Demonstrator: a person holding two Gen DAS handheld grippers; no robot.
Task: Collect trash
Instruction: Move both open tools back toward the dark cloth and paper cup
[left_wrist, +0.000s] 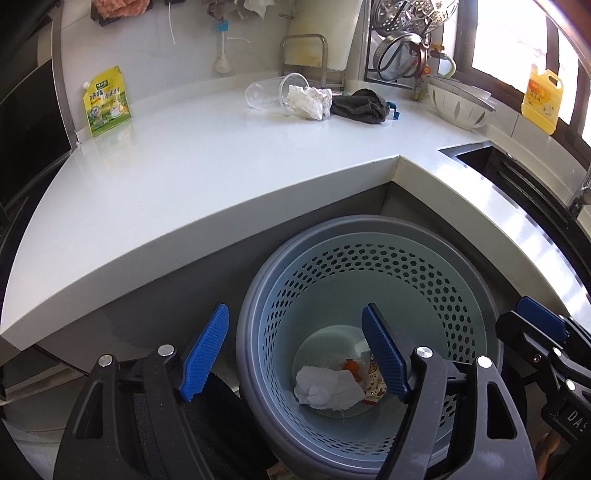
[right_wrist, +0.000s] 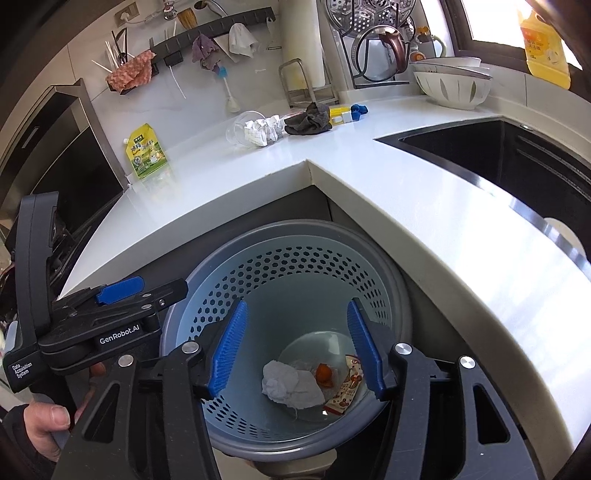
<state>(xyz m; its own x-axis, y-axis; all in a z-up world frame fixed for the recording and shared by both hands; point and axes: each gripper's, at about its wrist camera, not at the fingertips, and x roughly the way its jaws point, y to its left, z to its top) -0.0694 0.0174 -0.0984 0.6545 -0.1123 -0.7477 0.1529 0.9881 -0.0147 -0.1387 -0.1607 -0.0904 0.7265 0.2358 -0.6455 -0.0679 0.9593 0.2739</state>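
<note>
Both my tools hang over the bin (left_wrist: 369, 332), jaws apart and empty: left tool (left_wrist: 295, 354), right tool (right_wrist: 295, 349). In the bin's bottom lie a crumpled tissue (right_wrist: 288, 384), an orange scrap (right_wrist: 324, 373) and a wrapper (right_wrist: 345, 391). On the tabletop (left_wrist: 184, 177), crumpled paper (left_wrist: 308, 101) rests against a tipped plastic cup (left_wrist: 271, 90).

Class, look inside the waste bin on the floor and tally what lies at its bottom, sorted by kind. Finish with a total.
Crumpled white tissue: 1
Orange scrap: 1
Printed snack wrapper: 1
Total: 3
</note>
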